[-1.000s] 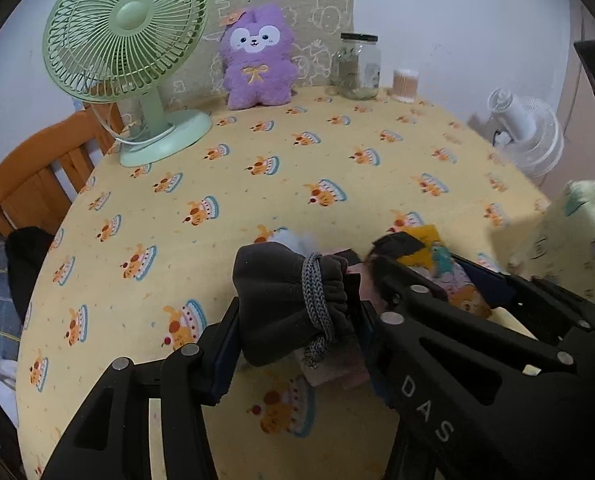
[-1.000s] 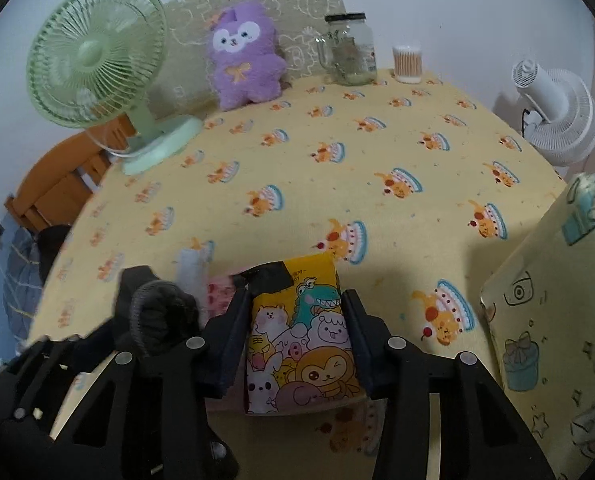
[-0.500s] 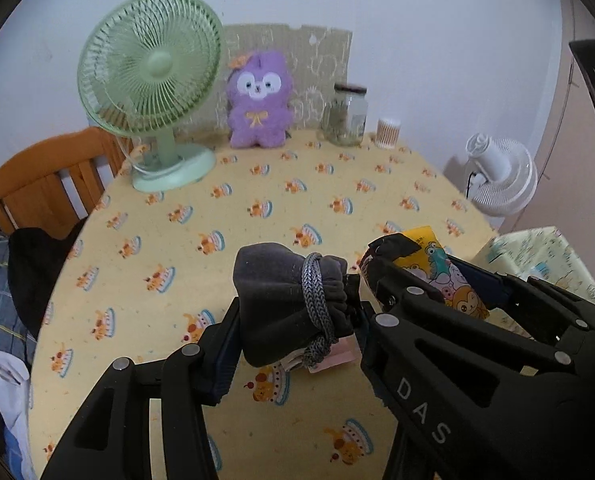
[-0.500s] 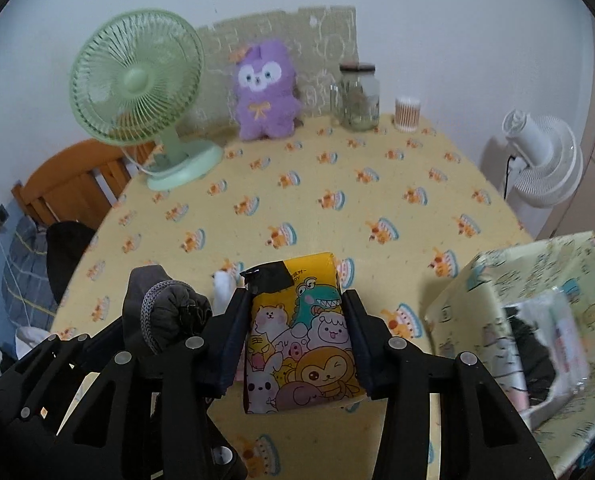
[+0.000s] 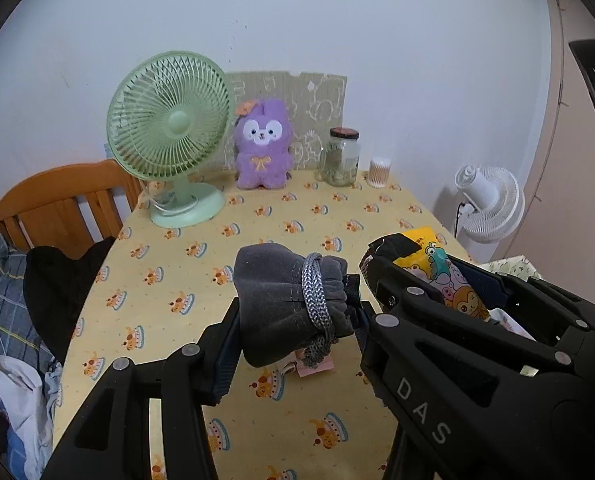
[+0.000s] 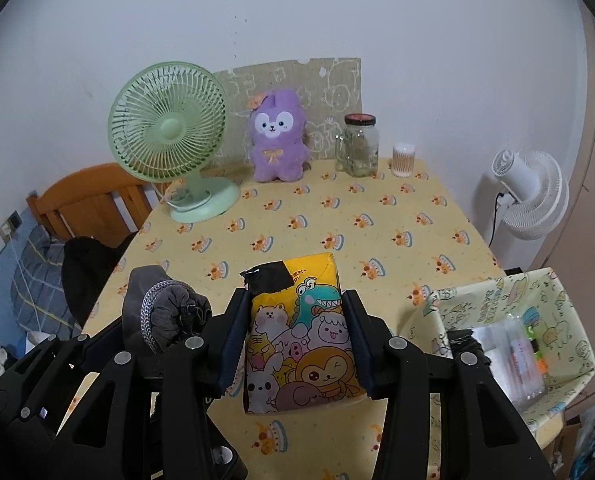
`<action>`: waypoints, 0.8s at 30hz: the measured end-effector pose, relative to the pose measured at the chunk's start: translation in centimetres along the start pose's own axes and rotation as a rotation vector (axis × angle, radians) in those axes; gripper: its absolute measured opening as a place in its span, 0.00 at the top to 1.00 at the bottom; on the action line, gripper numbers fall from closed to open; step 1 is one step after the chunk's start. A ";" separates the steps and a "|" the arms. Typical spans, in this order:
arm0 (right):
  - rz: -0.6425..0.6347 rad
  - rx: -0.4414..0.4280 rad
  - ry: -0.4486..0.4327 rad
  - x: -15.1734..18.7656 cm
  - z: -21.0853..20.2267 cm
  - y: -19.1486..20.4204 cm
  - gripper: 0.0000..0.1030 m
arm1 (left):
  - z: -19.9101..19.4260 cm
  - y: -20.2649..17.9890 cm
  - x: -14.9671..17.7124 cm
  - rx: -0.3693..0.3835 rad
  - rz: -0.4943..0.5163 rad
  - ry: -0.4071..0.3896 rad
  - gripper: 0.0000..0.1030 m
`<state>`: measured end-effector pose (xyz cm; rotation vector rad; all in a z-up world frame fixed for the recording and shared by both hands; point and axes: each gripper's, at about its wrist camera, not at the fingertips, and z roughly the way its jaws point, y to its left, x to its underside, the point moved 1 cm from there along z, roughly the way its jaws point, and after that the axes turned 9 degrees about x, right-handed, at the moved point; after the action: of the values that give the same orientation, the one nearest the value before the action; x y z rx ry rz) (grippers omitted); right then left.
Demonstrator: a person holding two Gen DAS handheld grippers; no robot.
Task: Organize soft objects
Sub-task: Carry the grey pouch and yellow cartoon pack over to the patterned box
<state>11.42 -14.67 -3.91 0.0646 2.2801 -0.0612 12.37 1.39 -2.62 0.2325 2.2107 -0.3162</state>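
two black grippers are raised side by side above the round table with its yellow cake-print cloth, both tilted downward. the left gripper is closed partway on one dark grey drawstring pouch with a grey braided cord; something pink shows beneath the pouch, too hidden to identify. the right gripper clamps one yellow cartoon-animal tissue pack, its lower end cut off behind the fingers. off the table's right edge sits one pale patterned fabric bin; its contents are hard to make out. farther back stand one green desk fan, one purple plush toy, one glass jar and one cotton-swab tub. one white fan stands off the table.
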 end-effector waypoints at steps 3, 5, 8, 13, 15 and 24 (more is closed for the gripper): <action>-0.006 -0.002 -0.023 -0.4 -1.1 -0.3 0.51 | -0.9 -0.5 -0.3 0.000 0.002 -0.020 0.46; -0.003 -0.002 -0.037 -0.7 -1.8 -0.6 0.50 | -1.4 -0.9 -0.5 0.002 0.010 -0.033 0.46; -0.016 0.013 -0.055 -1.1 -2.8 -0.9 0.50 | -1.8 -1.5 -1.0 0.026 0.017 -0.048 0.46; -0.008 0.032 -0.085 -1.7 -3.9 -2.2 0.50 | -1.9 -2.9 -1.7 0.041 0.031 -0.069 0.46; 0.003 0.033 -0.090 -1.8 -4.0 -2.8 0.50 | -1.7 -3.4 -1.9 0.047 0.036 -0.069 0.46; 0.014 0.064 -0.082 -1.9 -3.8 -5.3 0.50 | -0.7 -5.8 -2.3 0.079 0.068 -0.052 0.46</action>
<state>9.45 -19.76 0.18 0.1097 2.1953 -0.1275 11.60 -4.00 0.45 0.3384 2.1361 -0.3688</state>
